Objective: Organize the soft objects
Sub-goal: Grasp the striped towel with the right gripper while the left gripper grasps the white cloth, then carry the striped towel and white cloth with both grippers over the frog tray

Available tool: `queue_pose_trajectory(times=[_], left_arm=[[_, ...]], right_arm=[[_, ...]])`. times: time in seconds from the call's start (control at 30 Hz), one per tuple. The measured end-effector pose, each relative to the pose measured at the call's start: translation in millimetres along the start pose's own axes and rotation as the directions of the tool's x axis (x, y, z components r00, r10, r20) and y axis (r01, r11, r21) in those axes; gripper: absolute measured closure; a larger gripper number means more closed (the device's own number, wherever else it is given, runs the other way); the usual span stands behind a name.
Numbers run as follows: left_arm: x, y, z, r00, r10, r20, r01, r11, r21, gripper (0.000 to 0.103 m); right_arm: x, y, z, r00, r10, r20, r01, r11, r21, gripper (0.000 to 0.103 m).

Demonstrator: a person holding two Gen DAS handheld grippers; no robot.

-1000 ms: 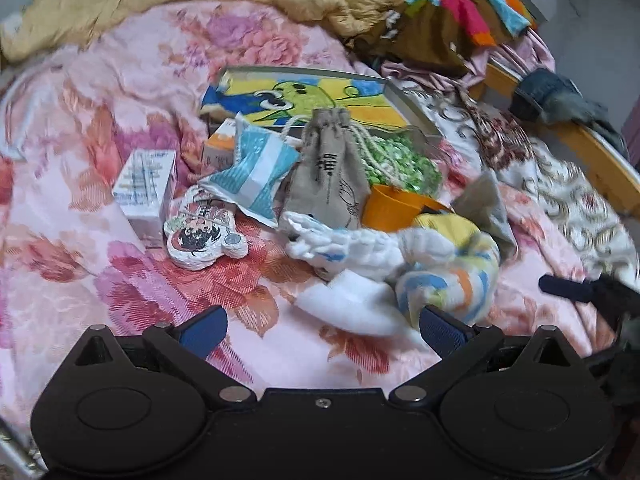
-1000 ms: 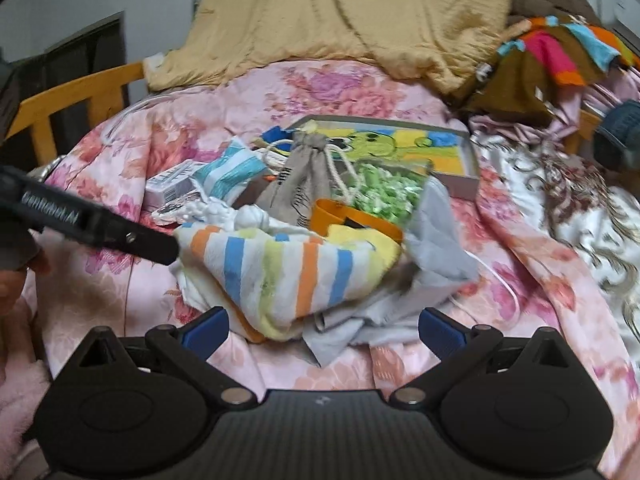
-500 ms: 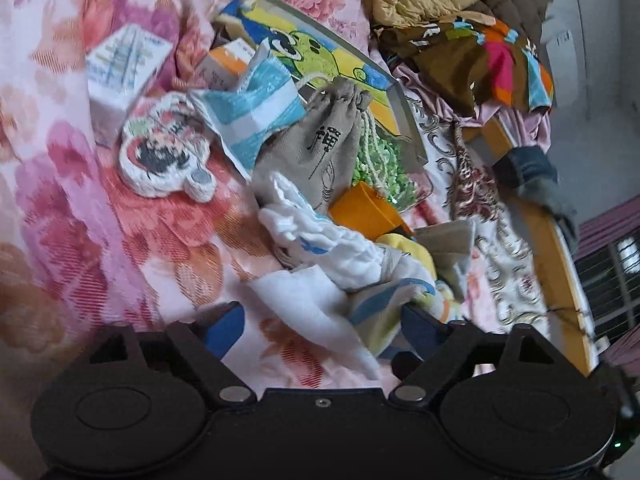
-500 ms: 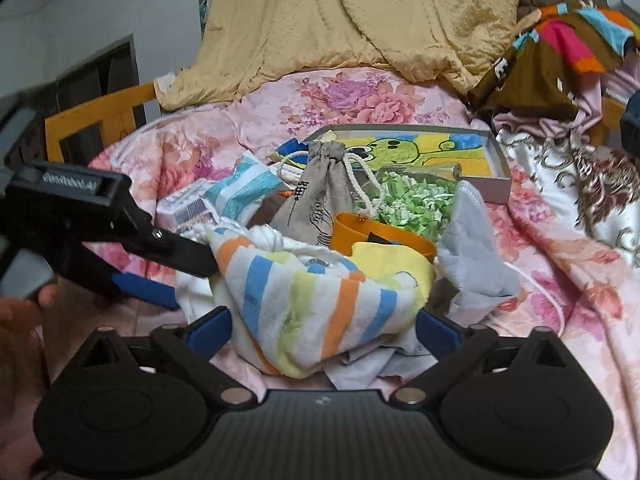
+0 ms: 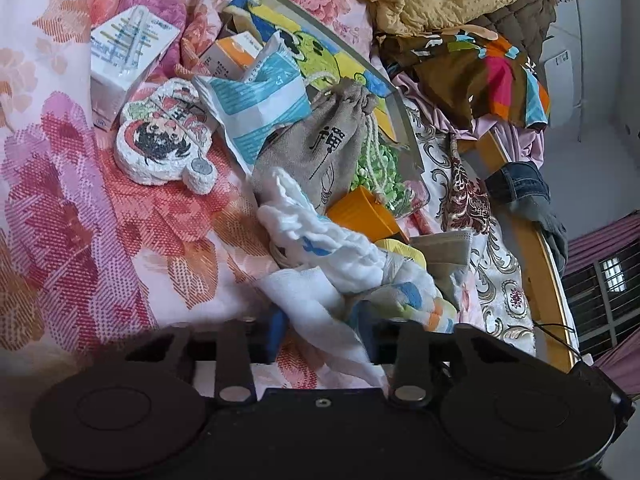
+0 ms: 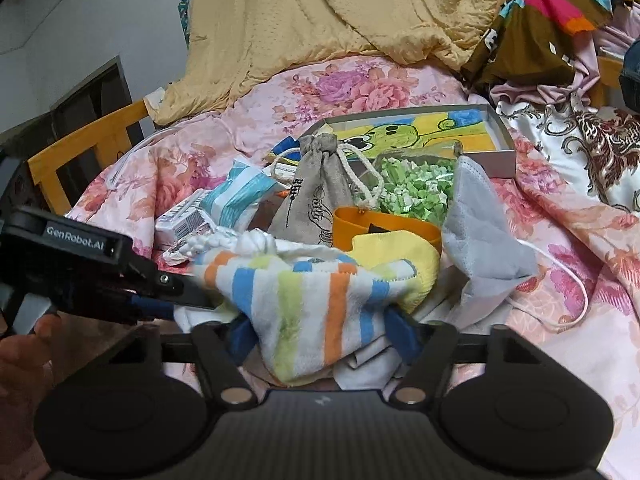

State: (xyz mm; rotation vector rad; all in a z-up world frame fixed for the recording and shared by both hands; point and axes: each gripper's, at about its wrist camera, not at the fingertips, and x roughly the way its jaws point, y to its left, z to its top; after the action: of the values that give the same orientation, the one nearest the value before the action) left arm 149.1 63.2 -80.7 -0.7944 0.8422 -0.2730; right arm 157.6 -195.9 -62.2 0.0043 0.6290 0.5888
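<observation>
Little of the sorting looks done: the soft things sit in one mixed heap near the middle of the bed point(image 6: 400, 84), tangled with hard clutter. Both tongs have just been closing. The left tongs point(image 5: 320, 330) have a white cloth point(image 5: 320, 296) between their blue pads, which appear to pinch its fold. The right tongs point(image 6: 322, 330) have the near edge of the striped towel point(image 6: 312, 296) between them, the pads pressing into its sides. So the work seems to be at the first grasp, with every piece yet to be separated and placed.

Left to deal with, by my reading: a grey face mask point(image 6: 480, 240) beside the towel, a drawstring pouch point(image 6: 312, 200) behind it, and a fluffy white cloth point(image 5: 320, 232). Mixed in are an orange cup point(image 6: 384, 228), a bag of green bits point(image 6: 412, 192), a picture box point(image 6: 420, 130), a small carton point(image 5: 128, 48), a blue-and-white packet point(image 5: 256, 100) and a cartoon figure pad point(image 5: 164, 140).

The bed wears a pink floral sheet. A yellow blanket point(image 6: 320, 20) is bunched toward its far edge, colourful clothes point(image 6: 560, 12) lie at the far right corner, and a wooden frame point(image 6: 84, 144) shows at the left side. Grey walls stand behind.
</observation>
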Motion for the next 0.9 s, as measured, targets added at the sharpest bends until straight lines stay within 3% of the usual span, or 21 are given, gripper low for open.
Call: queue_pose_trajectory(times=[0.17,0.33,0.43,0.53,0.9], left_arm=[[-2,0,0,1.000,0.015,0.014,-0.015,1.000,0.017,0.092],[-8,-1,-3,0.998,0.062,0.011,-0.062,0.998,0.014,0.096],[-14,-1,-7,0.999,0.033,0.011,-0.033,0.999,-0.008,0.098],[-23,-8,-12,0.999,0.035,0.040,-0.036,0.999,0.036,0.098],[-65,-41,-34,0.979,0.110,0.169,-0.147,0.962,0.229,0.100]], right_arm=[[-2,3,-1,1.000,0.001,0.008,0.000,1.000,-0.018,0.060],[-13,9,0,0.999,-0.007,0.041,0.009,0.999,-0.040,0.078],[-21,14,1,0.998,-0.018,0.067,0.022,0.998,-0.064,0.080],[-29,18,2,0.994,-0.031,0.100,0.041,0.995,-0.094,0.081],[-60,30,2,0.970,-0.055,0.238,0.095,0.983,-0.160,0.083]])
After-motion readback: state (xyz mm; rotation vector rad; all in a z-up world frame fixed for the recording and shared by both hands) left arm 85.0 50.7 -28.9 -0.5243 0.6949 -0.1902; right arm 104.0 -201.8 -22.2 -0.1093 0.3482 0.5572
